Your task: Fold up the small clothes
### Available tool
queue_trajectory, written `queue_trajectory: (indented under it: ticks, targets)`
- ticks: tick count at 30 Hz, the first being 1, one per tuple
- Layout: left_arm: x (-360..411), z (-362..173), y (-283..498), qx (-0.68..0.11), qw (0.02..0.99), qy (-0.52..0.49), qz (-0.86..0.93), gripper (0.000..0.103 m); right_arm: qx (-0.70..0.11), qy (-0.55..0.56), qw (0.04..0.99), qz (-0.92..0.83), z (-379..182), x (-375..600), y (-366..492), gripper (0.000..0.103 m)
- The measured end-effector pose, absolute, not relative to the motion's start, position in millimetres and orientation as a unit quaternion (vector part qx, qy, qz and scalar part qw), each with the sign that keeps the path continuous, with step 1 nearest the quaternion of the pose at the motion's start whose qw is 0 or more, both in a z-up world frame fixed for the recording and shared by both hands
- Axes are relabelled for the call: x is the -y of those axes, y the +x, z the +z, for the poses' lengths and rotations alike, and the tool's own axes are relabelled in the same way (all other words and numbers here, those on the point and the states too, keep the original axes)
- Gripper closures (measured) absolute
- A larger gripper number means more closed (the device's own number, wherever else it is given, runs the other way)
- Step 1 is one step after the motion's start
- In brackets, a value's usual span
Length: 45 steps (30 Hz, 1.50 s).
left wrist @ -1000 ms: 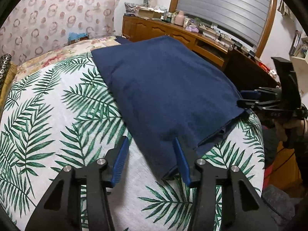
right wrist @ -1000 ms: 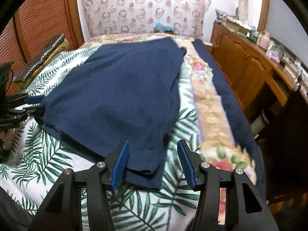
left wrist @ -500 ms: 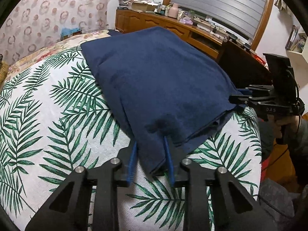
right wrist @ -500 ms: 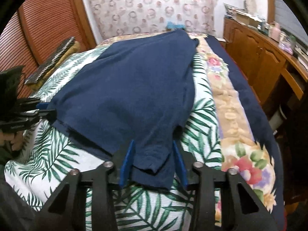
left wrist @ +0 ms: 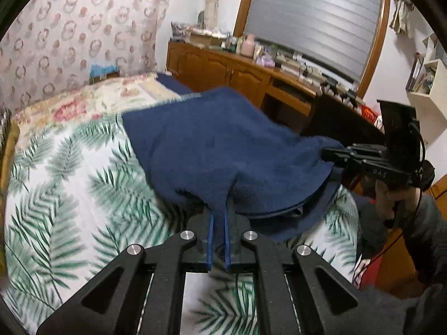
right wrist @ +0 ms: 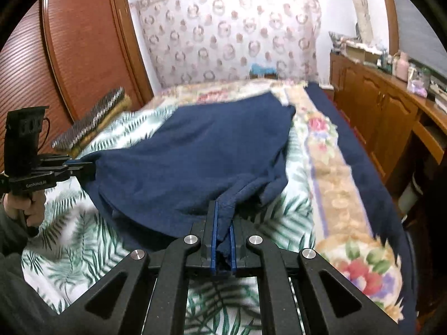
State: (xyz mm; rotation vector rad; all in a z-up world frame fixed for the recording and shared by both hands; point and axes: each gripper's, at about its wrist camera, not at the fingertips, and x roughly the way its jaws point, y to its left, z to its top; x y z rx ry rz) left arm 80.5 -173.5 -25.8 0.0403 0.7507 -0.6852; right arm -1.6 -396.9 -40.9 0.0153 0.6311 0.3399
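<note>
A navy blue garment (left wrist: 223, 145) lies spread on the palm-leaf bedspread (left wrist: 69, 181), with its near edge lifted off the bed. My left gripper (left wrist: 219, 213) has its jaws closing tight on one near corner, and cloth is pinched between the blue pads. The right gripper (left wrist: 332, 153) grips the other corner at the right of this view. In the right wrist view, my right gripper (right wrist: 223, 209) is closing the same way on a bunched corner of the garment (right wrist: 195, 162). The left gripper (right wrist: 86, 167) pulls the hem taut at the far left.
A wooden dresser (left wrist: 237, 72) crowded with small items runs along the right side of the bed. A brown wardrobe (right wrist: 83, 42) and a studded bag (right wrist: 89, 120) stand on the left. A floral blanket (right wrist: 329, 173) covers the bed's right strip. A person's hand (right wrist: 25, 203) holds the left gripper's handle.
Both grippers went from open around the garment's near corners to shut on them. The near edge has since risen off the bed, the left corner more than the right.
</note>
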Motion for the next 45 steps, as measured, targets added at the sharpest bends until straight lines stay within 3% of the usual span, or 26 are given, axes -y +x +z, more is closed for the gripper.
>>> queue_trajectory:
  ticks: [8,15,21,35,39,41,43,45]
  targets:
    - [175.4,-1.0,100.5,-0.336,0.884,0.031,-0.324,0.097,-0.289,-0.021,0.944,0.158,-24.2,380.9,2.1,0.097]
    - [172.8,13.2,174.5,-0.336,0.894,0.032,-0.295,0.097,-0.258,-0.03,0.954,0.148,0.1,371.5,62.2,0.097]
    - [170.5,-1.9,242.8,-0.362,0.893,0.019,-0.268,0.097,-0.279,-0.024,0.951,0.132,-15.5,358.7,138.3,0.097]
    - [173.2,-39.1,299.3,-0.405,0.877,0.021,-0.257,0.097,-0.327,-0.029,0.934,0.137,-40.7,331.3,221.1,0.096]
    - [173.1,-42.3,297.8,-0.41,0.872,0.024,-0.267,0.092,-0.335,-0.027,0.932,0.139,-27.2,339.5,224.4,0.087]
    - [171.5,-39.4,294.3,-0.403,0.874,0.029,-0.27,0.069,-0.322,-0.034,0.937,0.13,-17.3,341.6,219.4,0.069]
    - [168.4,-33.9,288.1,-0.386,0.88,0.035,-0.275,0.058,-0.308,-0.041,0.942,0.124,-11.6,345.9,211.3,0.046]
    - [164.5,-30.5,284.0,-0.382,0.88,0.037,-0.281,0.053,-0.302,-0.043,0.944,0.124,-9.8,348.5,199.7,0.043]
